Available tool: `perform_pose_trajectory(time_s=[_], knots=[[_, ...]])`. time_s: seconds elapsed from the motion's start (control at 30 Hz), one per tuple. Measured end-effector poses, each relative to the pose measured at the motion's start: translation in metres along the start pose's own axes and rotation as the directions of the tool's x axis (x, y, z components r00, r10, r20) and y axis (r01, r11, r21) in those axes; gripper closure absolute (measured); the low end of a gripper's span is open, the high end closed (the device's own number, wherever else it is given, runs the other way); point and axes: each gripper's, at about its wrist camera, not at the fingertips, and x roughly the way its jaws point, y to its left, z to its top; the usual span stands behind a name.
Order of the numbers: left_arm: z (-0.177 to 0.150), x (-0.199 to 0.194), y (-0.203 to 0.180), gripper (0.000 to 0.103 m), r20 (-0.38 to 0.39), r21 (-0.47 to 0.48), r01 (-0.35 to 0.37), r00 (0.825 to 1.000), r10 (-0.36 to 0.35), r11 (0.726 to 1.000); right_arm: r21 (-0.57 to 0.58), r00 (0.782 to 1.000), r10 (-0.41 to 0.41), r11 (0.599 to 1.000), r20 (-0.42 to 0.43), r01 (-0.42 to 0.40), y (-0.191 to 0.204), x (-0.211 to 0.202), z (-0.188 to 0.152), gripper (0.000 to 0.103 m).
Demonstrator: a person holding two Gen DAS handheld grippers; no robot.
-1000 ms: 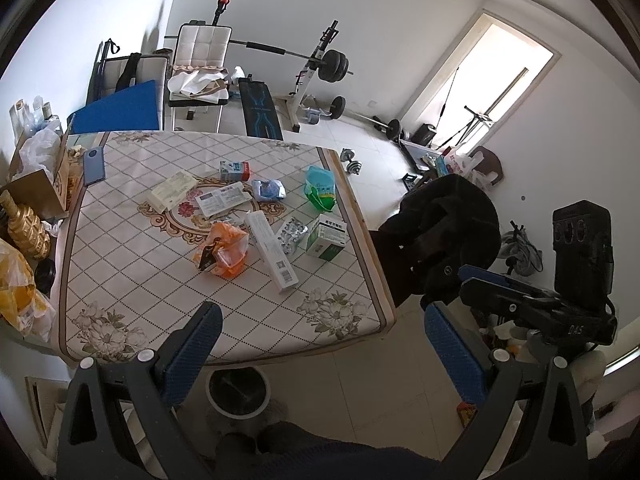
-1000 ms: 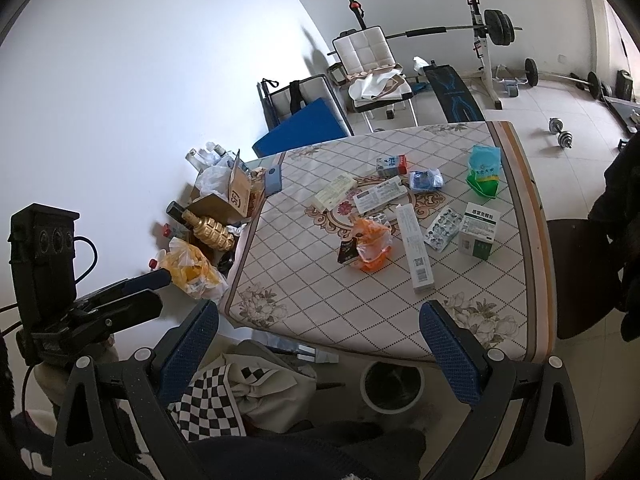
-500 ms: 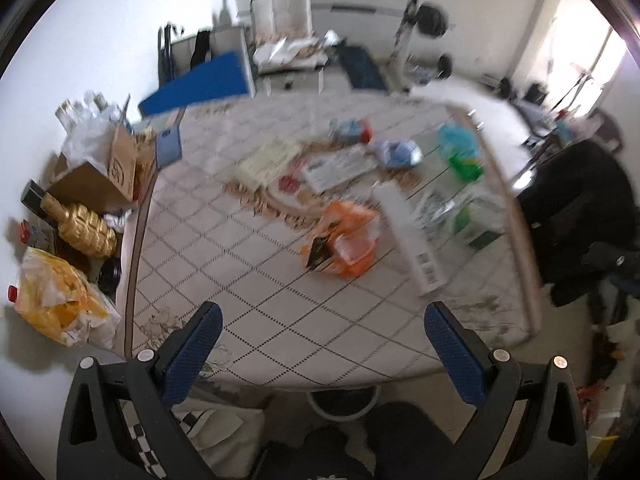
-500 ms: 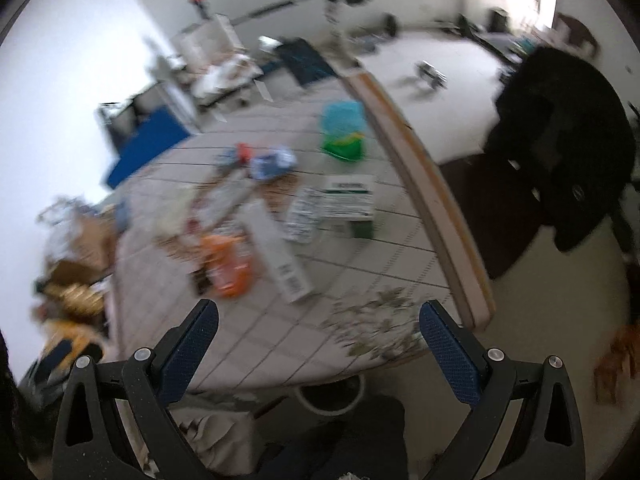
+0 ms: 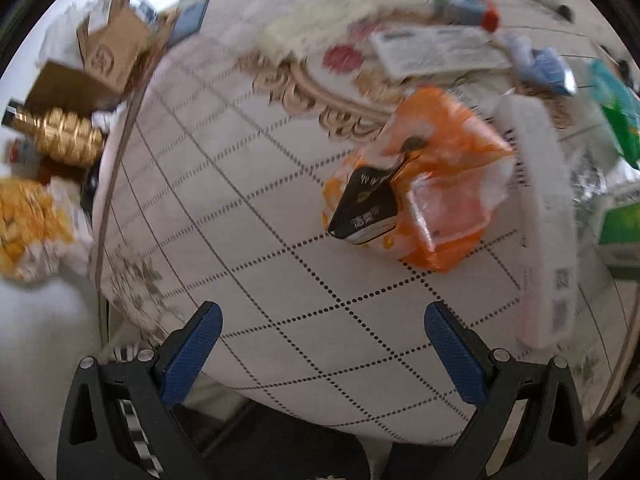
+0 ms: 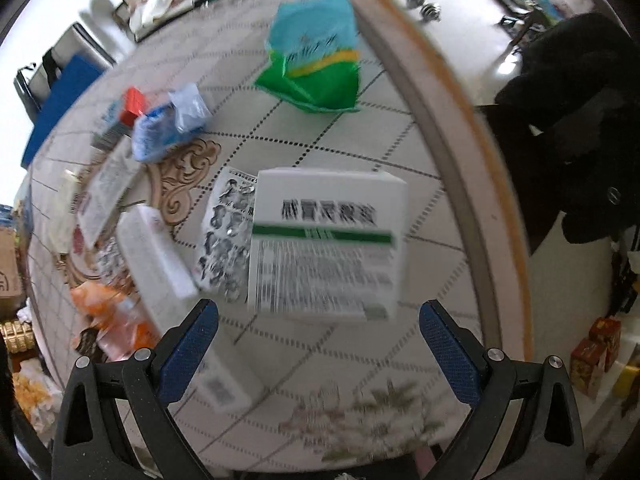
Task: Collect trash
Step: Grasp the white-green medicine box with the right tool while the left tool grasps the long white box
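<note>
Trash lies scattered on a patterned table (image 5: 224, 216). My left gripper (image 5: 320, 344) is open and empty, low over the table, with a crumpled orange wrapper (image 5: 432, 196) just beyond it. A long white box (image 5: 536, 216) lies to the wrapper's right. My right gripper (image 6: 318, 340) is open and empty, just short of a white medicine box with a green stripe (image 6: 326, 240). An empty blister pack (image 6: 228, 232) lies left of that box, a green and blue packet (image 6: 316, 56) beyond it, and a blue wrapper (image 6: 168, 124) at far left.
A cardboard box (image 5: 108, 56), a gold bottle (image 5: 64, 140) and a yellow bag (image 5: 24, 224) sit beside the table's left edge. A black coat on a chair (image 6: 572, 128) stands off the right edge. More flat boxes and leaflets (image 5: 436, 48) lie at the table's far side.
Both grippers have swung down and in toward the table: the left now hovers near the orange wrapper, the right near the white medicine box. Both stay open.
</note>
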Motion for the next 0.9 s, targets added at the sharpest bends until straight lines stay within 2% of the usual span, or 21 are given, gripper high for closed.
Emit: perform_pose_trajectory(time_s=[0.1, 0.17, 0.23, 0.33, 0.47, 0.57, 0.63, 0.8, 0.87, 0.9], knots=[[0.001, 0.002, -0.009, 0.0, -0.025, -0.033, 0.002, 1.0, -0.003, 0.999, -0.049, 0.999, 0.007, 0.999, -0.043, -0.009, 0.003, 0.022, 0.012, 0.004], [0.004, -0.004, -0.023, 0.0, -0.028, -0.038, 0.015, 0.999, -0.016, 0.999, -0.087, 0.999, -0.01, 0.996, -0.05, 0.006, 0.001, 0.029, 0.016, 0.021], [0.008, -0.012, -0.04, 0.0, -0.023, -0.03, 0.038, 0.999, -0.039, 0.999, -0.113, 0.999, 0.011, 0.994, -0.046, -0.017, -0.007, 0.028, 0.019, 0.024], [0.019, -0.024, -0.072, 0.0, -0.013, 0.004, 0.102, 0.995, -0.102, 0.995, -0.137, 0.999, 0.0, 0.991, -0.04, -0.006, -0.026, 0.024, 0.024, 0.024], [0.035, -0.026, -0.121, 0.0, -0.039, 0.047, 0.197, 0.98, -0.195, 0.979, -0.158, 0.999, -0.044, 0.987, -0.015, 0.041, -0.054, 0.019, 0.035, 0.024], [0.046, -0.016, -0.148, 0.002, -0.067, 0.079, 0.213, 0.976, -0.208, 0.974, -0.158, 0.998, -0.068, 0.985, -0.007, 0.066, -0.069, 0.022, 0.044, 0.024], [0.052, -0.007, -0.161, 0.014, -0.092, 0.09, 0.217, 0.974, -0.208, 0.972, -0.161, 0.997, -0.072, 0.985, -0.014, 0.069, -0.076, 0.026, 0.048, 0.024], [0.068, 0.005, -0.169, 0.031, -0.106, 0.096, 0.197, 0.977, -0.187, 0.976, -0.194, 0.998, -0.067, 0.979, -0.013, 0.063, -0.081, 0.026, 0.059, 0.024], [0.073, 0.001, -0.168, 0.048, -0.095, 0.093, 0.186, 0.98, -0.178, 0.978, -0.205, 0.998, -0.067, 0.977, -0.011, 0.063, -0.078, 0.027, 0.061, 0.024], [0.075, 0.001, -0.166, 0.06, -0.091, 0.09, 0.184, 0.98, -0.176, 0.979, -0.209, 0.998, -0.068, 0.976, -0.009, 0.064, -0.074, 0.025, 0.063, 0.024]])
